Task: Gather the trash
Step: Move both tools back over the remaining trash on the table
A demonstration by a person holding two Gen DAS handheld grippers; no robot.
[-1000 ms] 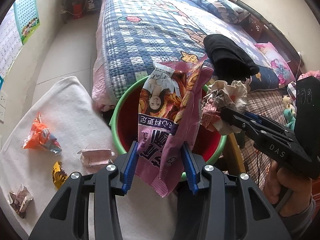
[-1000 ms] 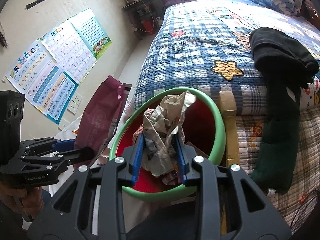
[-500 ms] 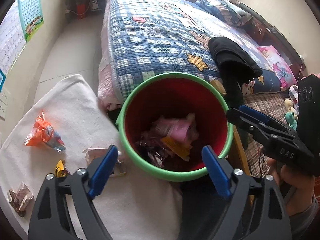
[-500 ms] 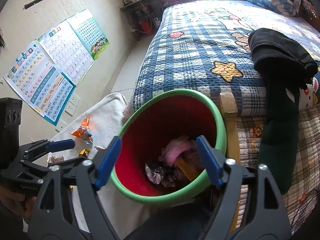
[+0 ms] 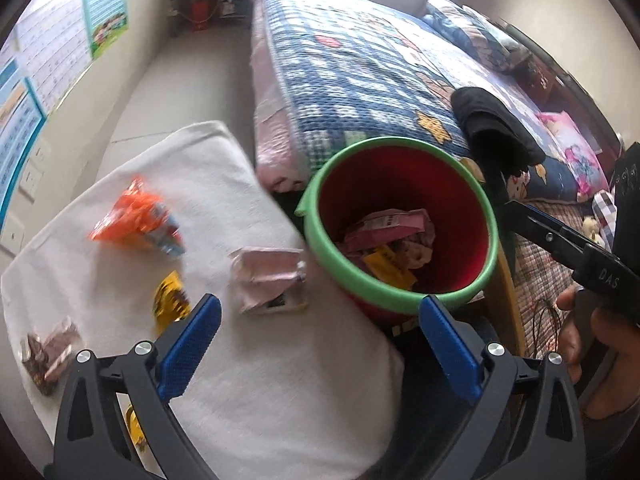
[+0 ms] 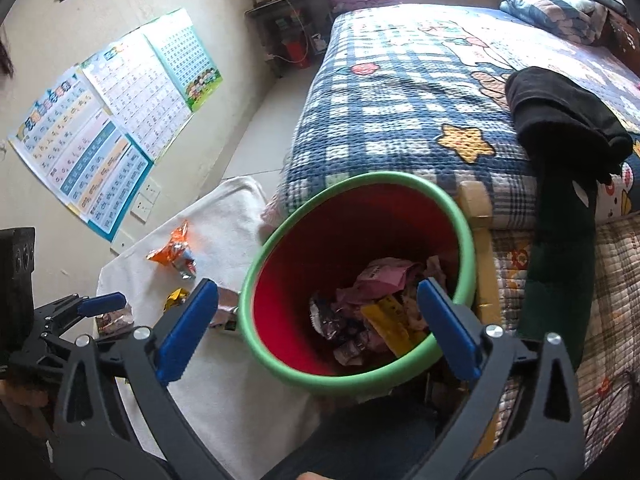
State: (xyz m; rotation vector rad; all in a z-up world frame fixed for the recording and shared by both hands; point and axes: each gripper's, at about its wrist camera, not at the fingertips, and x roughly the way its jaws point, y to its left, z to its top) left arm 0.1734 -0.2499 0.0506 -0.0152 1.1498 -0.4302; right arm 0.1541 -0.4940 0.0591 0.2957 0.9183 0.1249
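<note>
Both grippers are empty, and their jaws are opening, now almost fully spread. Between the blue pads of the left gripper (image 5: pixel 320 344) is only the white towel (image 5: pixel 260 380); between those of the right gripper (image 6: pixel 318 326) is the mouth of the bucket (image 6: pixel 468 240), red inside with a green rim. Neither touches anything.

Collected trash lies at the bottom of the bucket: pink wrappers (image 6: pixel 384 276), a yellow packet (image 6: pixel 390 322) and crumpled paper. The bucket stands just beside the near corner of the bed, at the right edge of the towel, probably so that both hands reach it with a short move.

Loose trash is on the towel, to the left of the bucket: an orange snack bag (image 5: pixel 136 220), a small yellow wrapper (image 5: pixel 172 300), a pale pink packet (image 5: pixel 268 280) nearest the bucket, and a brownish wrapper (image 5: pixel 48 352) at the near left. My judgement is that the left gripper, wide open above the towel, is placed for the pink packet.

From the left wrist all these pieces are visible, and the hand (image 5: pixel 596 340) holding the right gripper. From the right wrist the bucket's contents are clearer, but the pink packet is mostly hidden behind a jaw.
</note>
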